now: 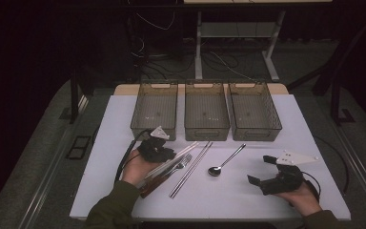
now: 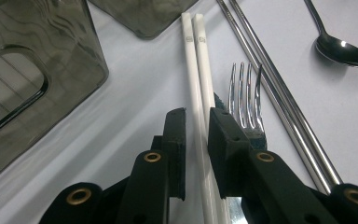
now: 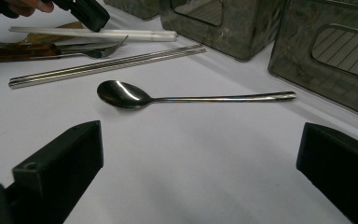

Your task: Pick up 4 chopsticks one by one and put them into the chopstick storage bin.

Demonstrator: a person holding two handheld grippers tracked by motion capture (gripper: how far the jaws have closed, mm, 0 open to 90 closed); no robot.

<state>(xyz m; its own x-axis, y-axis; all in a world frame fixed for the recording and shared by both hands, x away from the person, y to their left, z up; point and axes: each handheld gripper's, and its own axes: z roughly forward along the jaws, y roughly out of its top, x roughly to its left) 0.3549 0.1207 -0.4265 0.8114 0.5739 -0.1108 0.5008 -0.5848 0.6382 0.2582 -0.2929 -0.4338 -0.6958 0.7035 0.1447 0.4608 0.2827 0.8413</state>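
A pair of white chopsticks lies slantwise left of the table's middle. My left gripper is shut on them, both pads against their sides. Beside them are a steel fork, a pair of metal chopsticks and a steel spoon. My right gripper rests at the front right, open wide and holding nothing, with the spoon lying some way ahead of its jaws.
Three smoky see-through bins stand in a row at the back of the white table. A brown wooden-handled utensil lies under my left hand. Cables and a stand's legs are on the floor behind.
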